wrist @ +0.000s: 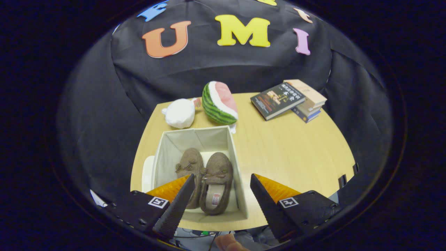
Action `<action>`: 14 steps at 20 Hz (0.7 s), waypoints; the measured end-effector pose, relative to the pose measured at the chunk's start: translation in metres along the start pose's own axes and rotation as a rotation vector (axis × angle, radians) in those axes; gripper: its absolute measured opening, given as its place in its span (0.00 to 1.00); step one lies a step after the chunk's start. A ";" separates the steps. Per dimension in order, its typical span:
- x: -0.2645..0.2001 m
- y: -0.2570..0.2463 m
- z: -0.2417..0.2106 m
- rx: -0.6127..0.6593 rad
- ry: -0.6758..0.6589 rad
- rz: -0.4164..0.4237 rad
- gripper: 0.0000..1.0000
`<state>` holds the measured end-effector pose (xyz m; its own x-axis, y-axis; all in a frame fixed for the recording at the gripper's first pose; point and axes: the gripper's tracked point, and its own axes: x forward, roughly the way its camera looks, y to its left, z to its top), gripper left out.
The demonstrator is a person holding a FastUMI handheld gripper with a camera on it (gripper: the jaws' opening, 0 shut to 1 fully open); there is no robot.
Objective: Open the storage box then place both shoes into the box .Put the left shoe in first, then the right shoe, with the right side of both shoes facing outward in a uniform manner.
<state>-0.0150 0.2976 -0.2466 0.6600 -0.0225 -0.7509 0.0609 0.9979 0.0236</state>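
An open cream fabric storage box [234, 157] stands on the wooden table [292, 153] below me. Two brown fuzzy slipper shoes lie side by side inside it, toes pointing away from me: the left one [190, 165] and the right one [217, 177], whose pale insole shows. My gripper [222, 183] hovers above the near end of the box, open wide with nothing between its fingers. The left finger [174, 205] covers the heel of the left shoe. The box's lid [148, 172] peeks out at its left side.
Beyond the box lie a white plush toy [180, 113] and a watermelon-slice plush [219, 103]. A stack of books [291, 99] sits at the far right of the table. A fingertip of a person [228, 242] shows at the near table edge.
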 end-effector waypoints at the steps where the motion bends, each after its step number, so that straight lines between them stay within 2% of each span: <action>1: -0.015 -0.010 0.010 -0.006 -0.040 0.004 0.99; 4: -0.055 -0.052 0.042 -0.030 -0.182 -0.007 0.99; 7: -0.103 -0.108 0.079 -0.063 -0.385 -0.056 0.98; 10: -0.150 -0.149 0.095 -0.076 -0.523 -0.015 0.97; 14: -0.196 -0.222 0.101 -0.064 -0.616 0.048 0.97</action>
<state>-0.0824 0.0743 -0.0381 0.9730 0.0104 -0.2307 -0.0121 0.9999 -0.0061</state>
